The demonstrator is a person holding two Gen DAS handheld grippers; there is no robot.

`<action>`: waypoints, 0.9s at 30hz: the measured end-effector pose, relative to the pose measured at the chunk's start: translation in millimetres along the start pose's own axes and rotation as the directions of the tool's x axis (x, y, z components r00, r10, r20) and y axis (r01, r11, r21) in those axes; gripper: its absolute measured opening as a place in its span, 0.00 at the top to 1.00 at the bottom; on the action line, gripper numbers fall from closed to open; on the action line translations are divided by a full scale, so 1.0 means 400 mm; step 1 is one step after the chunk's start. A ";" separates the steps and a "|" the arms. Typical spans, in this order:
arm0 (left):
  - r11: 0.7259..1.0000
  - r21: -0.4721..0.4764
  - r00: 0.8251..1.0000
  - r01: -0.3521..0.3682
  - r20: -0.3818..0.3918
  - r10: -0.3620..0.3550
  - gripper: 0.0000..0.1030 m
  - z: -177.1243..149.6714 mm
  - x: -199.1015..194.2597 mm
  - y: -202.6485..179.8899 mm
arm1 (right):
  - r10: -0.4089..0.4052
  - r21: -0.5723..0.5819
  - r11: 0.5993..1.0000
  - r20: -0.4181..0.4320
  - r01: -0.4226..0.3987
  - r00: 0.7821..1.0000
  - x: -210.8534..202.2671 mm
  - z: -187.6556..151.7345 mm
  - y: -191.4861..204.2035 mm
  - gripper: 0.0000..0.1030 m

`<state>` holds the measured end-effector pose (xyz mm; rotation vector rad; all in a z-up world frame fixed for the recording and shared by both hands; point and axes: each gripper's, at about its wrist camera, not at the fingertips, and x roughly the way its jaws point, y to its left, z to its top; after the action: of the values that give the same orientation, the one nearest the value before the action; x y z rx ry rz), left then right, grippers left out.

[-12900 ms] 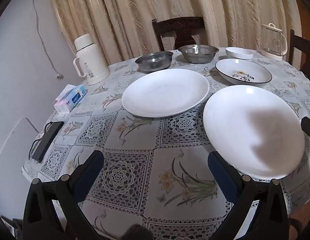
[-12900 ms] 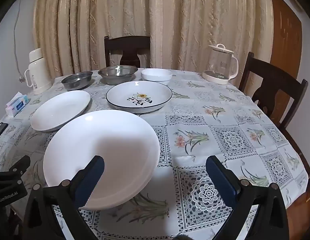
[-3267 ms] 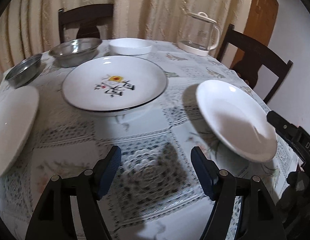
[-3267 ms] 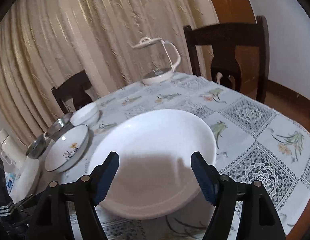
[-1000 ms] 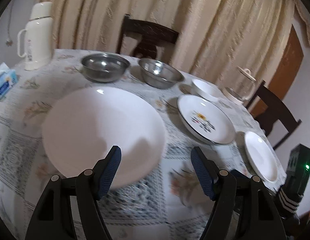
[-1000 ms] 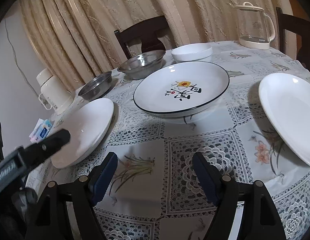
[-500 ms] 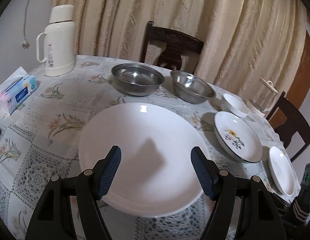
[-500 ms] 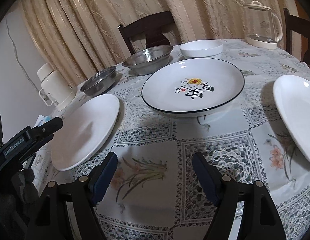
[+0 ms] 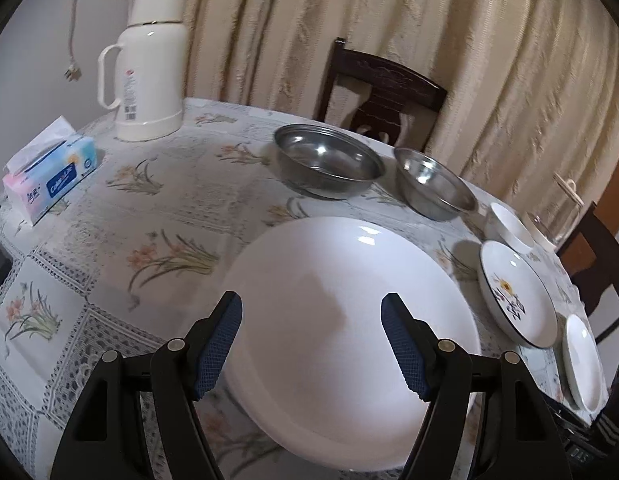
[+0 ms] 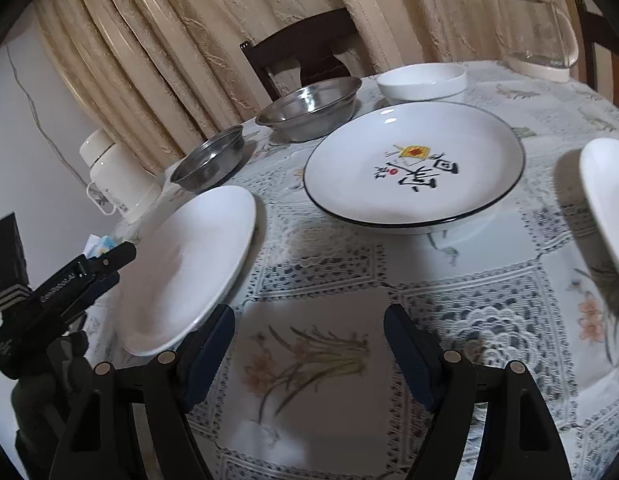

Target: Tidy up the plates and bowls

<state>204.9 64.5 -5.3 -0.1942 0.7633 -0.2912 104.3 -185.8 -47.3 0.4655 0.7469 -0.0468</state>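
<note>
Since a second ago, the left gripper [image 9: 311,340] has closed in on the plain white plate [image 9: 349,320], which now fills more of the left wrist view. Its jaws stand wide over the plate's near rim, with no contact visible. Right gripper [image 10: 307,350] hangs wide and empty above the tablecloth [image 10: 349,280]. Patterned plate [image 10: 413,164] sits beyond; two steel bowls [image 10: 309,106] stand behind it.

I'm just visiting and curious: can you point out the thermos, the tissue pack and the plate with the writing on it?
thermos [image 9: 151,68], left wrist view, on its white body.
tissue pack [image 9: 53,176], left wrist view, on its blue side.
painted plate [image 10: 413,164], right wrist view, on its decorated centre.
</note>
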 end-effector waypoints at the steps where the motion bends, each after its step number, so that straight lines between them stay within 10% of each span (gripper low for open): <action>1: 1.000 -0.010 1.000 -0.007 -0.001 0.007 0.29 0.004 0.003 0.010 | 0.006 0.000 1.000 -0.001 -0.006 1.000 0.002 0.001 0.002 0.22; 15: 0.998 -0.051 0.999 -0.041 0.002 0.041 0.30 0.061 0.035 0.099 | 0.133 -0.018 0.991 -0.045 -0.134 0.990 0.044 0.029 0.059 0.30; 27: 0.993 -0.116 0.996 0.012 -0.083 -0.022 0.56 0.050 0.105 0.148 | 0.133 -0.007 0.991 -0.098 -0.134 0.986 0.095 0.033 0.073 0.48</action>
<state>258.7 108.0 -34.9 -0.2988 0.8626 -0.2727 146.6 -160.7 -52.7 0.5069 0.8094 0.1071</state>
